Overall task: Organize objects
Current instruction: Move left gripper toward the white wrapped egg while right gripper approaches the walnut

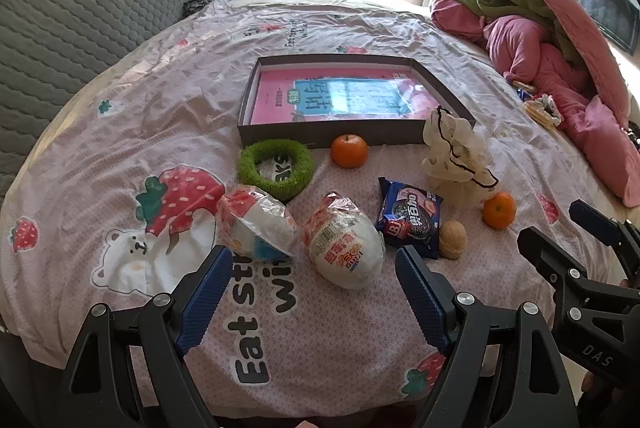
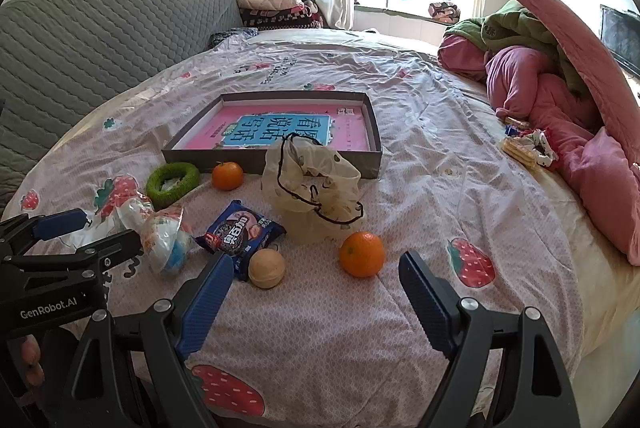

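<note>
Place: a bed (image 1: 120, 132) with a strawberry-print cover, small things scattered in front of a shallow grey box (image 1: 352, 132) that holds a pink book
Left tongs (image 1: 314, 274): wide open, nothing between the blue pads, tilted down toward the cover
Right tongs (image 2: 316, 278): also wide open and empty, tilted down
Nearest to left tongs: a white wrapped egg (image 1: 344, 248), just ahead and between the fingers, long axis running away from the tongs and leaning left; a second wrapped egg (image 1: 256, 224) lies just left of it
Nearest to right tongs: an orange (image 2: 362, 254), ahead and a little right of centre; a walnut (image 2: 267, 268) sits just beside the left finger
Others: blue biscuit pack (image 2: 240, 232), green ring (image 2: 172, 182), second orange (image 2: 227, 175) close to the box wall, cream drawstring pouch (image 2: 316, 188) standing upright
Box: beyond all the loose things, well apart from both tongs
Likely move: each tongs could go straight forward; the left suits the egg, the right the orange
</note>
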Demonstrator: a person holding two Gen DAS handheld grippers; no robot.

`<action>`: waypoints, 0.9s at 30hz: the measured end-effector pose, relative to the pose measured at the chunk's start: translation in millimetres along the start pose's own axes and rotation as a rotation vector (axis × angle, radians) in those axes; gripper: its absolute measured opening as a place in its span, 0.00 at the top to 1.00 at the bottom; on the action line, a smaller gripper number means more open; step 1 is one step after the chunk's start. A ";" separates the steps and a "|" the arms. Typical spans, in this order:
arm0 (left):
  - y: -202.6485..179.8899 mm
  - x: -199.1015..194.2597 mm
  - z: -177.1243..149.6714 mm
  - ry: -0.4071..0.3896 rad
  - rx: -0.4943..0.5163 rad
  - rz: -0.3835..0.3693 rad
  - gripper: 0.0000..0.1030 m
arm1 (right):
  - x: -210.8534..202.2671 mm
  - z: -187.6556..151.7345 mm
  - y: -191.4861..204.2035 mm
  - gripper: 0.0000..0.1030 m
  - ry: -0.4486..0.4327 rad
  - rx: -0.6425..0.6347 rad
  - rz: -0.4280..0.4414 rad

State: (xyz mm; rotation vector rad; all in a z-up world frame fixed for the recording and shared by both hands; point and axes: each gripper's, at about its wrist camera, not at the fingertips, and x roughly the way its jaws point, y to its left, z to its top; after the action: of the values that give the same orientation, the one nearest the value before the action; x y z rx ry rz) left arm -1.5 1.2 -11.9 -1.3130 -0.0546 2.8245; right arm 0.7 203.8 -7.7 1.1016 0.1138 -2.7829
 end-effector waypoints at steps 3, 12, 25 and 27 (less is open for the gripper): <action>0.4 2.3 -0.2 0.007 0.000 -0.008 0.18 | 1.3 -0.5 0.0 0.18 0.003 0.002 0.000; 4.1 7.3 -2.8 0.021 -0.003 -0.024 0.18 | 1.8 -2.5 -4.2 0.18 0.007 0.014 0.004; 2.9 4.9 -2.6 0.023 -0.011 -0.058 0.18 | 1.1 -2.4 -6.2 0.18 0.005 0.016 0.006; 2.4 4.8 -2.7 0.023 -0.011 -0.060 0.18 | 0.7 -2.4 -6.0 0.18 0.004 0.017 0.007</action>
State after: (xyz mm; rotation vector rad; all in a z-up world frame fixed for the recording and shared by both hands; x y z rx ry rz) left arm -2.6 -1.0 -17.4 -1.3220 -0.1074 2.7634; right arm 0.8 210.0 -9.8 1.1101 0.0872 -2.7807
